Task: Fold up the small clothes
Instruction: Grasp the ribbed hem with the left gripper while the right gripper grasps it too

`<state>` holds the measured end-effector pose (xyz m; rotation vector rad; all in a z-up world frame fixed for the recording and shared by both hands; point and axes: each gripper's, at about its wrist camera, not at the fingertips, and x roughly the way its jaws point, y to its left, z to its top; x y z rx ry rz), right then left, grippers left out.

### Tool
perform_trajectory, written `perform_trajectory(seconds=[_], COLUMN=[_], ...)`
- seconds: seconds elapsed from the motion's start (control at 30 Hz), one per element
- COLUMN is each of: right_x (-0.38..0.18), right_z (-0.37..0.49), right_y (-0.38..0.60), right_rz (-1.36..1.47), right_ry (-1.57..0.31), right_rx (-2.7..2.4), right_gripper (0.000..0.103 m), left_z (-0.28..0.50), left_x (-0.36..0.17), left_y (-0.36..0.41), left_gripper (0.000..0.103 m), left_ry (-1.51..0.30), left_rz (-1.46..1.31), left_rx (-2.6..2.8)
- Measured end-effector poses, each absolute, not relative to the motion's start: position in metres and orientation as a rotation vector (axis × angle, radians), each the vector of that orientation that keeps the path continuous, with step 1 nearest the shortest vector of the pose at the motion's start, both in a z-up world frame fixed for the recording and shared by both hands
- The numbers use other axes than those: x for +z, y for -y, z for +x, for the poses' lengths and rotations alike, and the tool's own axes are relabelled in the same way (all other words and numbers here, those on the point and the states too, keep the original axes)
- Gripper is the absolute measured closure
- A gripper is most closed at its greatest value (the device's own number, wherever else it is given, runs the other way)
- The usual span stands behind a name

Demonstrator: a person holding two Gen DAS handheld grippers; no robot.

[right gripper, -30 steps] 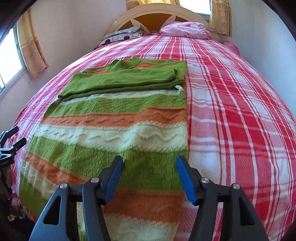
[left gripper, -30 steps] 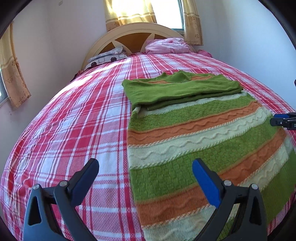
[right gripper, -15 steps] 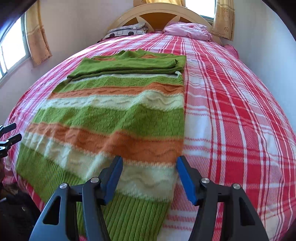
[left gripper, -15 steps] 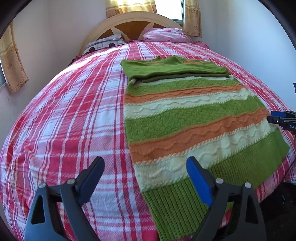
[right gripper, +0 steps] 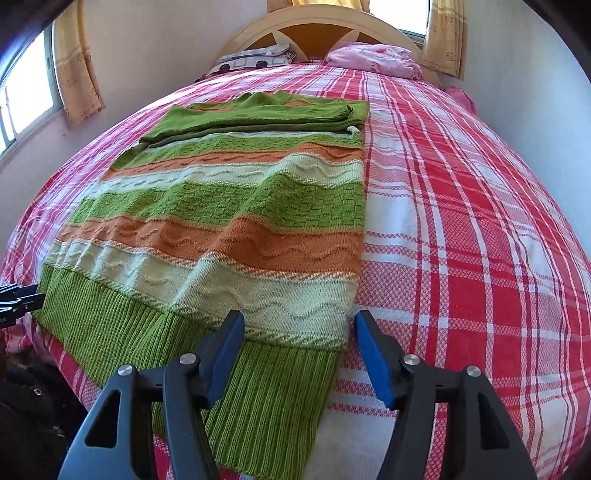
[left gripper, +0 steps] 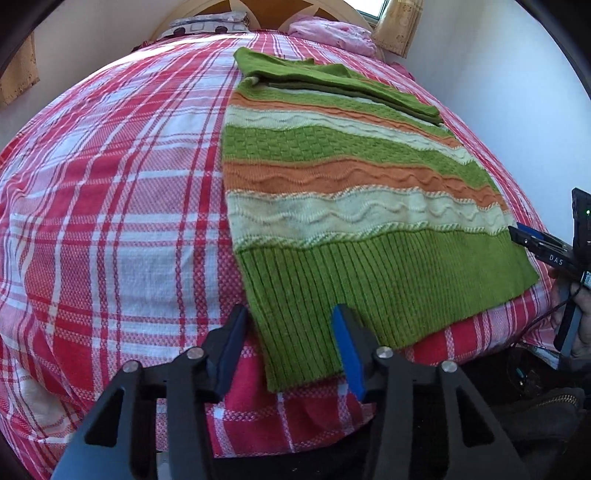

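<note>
- While the left gripper is sitting at 6 o'clock in its own view, its jaws are closing in, and the near left corner of the sweater's ribbed green hem is lying between them; can't tell if the pads are actually pressing on it yet, there's gap showing on both sides.
- The right gripper is hanging at 6 o'clock in its view with jaws standing a fair bit apart, straddling the hem's right edge and not gripping anything.
- The sweater is lying flat on the plaid bedspread, hem draping over the near edge of the bed, stripes of cream, orange and green running up toward 12 o'clock.
- Its top part is lying folded down into a plain green band at about 12 o'clock.
- In the left view the other gripper is poking in at 3 o'clock, by the hem's right corner.
- Way back at 12 o'clock, a patterned pillow and a pink bundle are resting against the headboard.
</note>
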<state>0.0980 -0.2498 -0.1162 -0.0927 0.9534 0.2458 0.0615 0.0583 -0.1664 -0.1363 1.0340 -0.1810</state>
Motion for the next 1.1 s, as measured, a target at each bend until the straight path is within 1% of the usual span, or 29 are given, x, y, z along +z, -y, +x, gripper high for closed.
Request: perform_trajectory(seconds=[0.03, 0.07, 0.1, 0.17, 0.23, 0.27, 0.43, 0.7, 0.83, 0.87, 0.9, 0.93, 0.97, 1.0, 1.1], right_x=[-0.116, -0.116, -0.115, -0.114, -0.11, -0.108, -0.1, -0.112, -0.118, -0.118, -0.118, -0.118, -0.116, -0.112, -0.092], right_z=[0.097, 0.097, 0.096, 0.094, 0.091, 0.089, 0.075, 0.059, 0.057, 0.056, 0.057, 0.057, 0.057, 0.055, 0.048], right_y=[0.25, 0.251, 0.251, 0.254, 0.257, 0.259, 0.274, 0.275, 0.264, 0.265, 0.267, 0.273, 0.279, 0.282, 0.286], right_rz=[-0.089, -0.085, -0.081, -0.068, -0.054, -0.052, -0.012, 0.093, 0.055, 0.055, 0.071, 0.122, 0.183, 0.199, 0.208], right_ry=[-0.955, -0.957, -0.959, -0.965, -0.966, -0.967, -0.973, -1.028, -1.004, -1.001, -1.001, -1.0, -0.981, -0.95, -0.847], right_rx=[0.246, 0.246, 0.247, 0.249, 0.247, 0.245, 0.229, 0.312, 0.301, 0.299, 0.312, 0.344, 0.366, 0.364, 0.37], right_gripper=[0.04, 0.04, 0.04, 0.04, 0.04, 0.04, 0.04, 0.04, 0.042, 0.053, 0.08, 0.091, 0.093, 0.093, 0.094], left_z=[0.061, 0.061, 0.06, 0.059, 0.058, 0.057, 0.055, 0.057, 0.058, 0.059, 0.059, 0.059, 0.06, 0.059, 0.057], left_x=[-0.167, -0.167, -0.167, -0.167, -0.165, -0.163, -0.158, -0.164, -0.167, -0.168, -0.169, -0.169, -0.168, -0.167, -0.153], left_y=[-0.058, -0.059, -0.059, -0.057, -0.058, -0.059, -0.054, -0.056, -0.056, -0.057, -0.058, -0.059, -0.059, -0.06, -0.067], left_gripper=[0.055, 0.059, 0.069, 0.084, 0.091, 0.097, 0.097, 0.097, 0.095, 0.093, 0.093, 0.093, 0.096, 0.098, 0.098], left_ry=[-1.032, -1.028, -1.024, -1.017, -1.005, -0.997, -0.975, -0.986, -0.976, -0.972, -0.969, -0.967, -0.963, -0.954, -0.896], left_rz=[-0.142, -0.147, -0.15, -0.134, -0.137, -0.138, -0.106, -0.113, -0.117, -0.12, -0.128, -0.128, -0.121, -0.115, -0.139], left_rx=[-0.186, -0.195, -0.2, -0.191, -0.191, -0.194, -0.194, -0.191, -0.191, -0.187, -0.19, -0.196, -0.203, -0.205, -0.216])
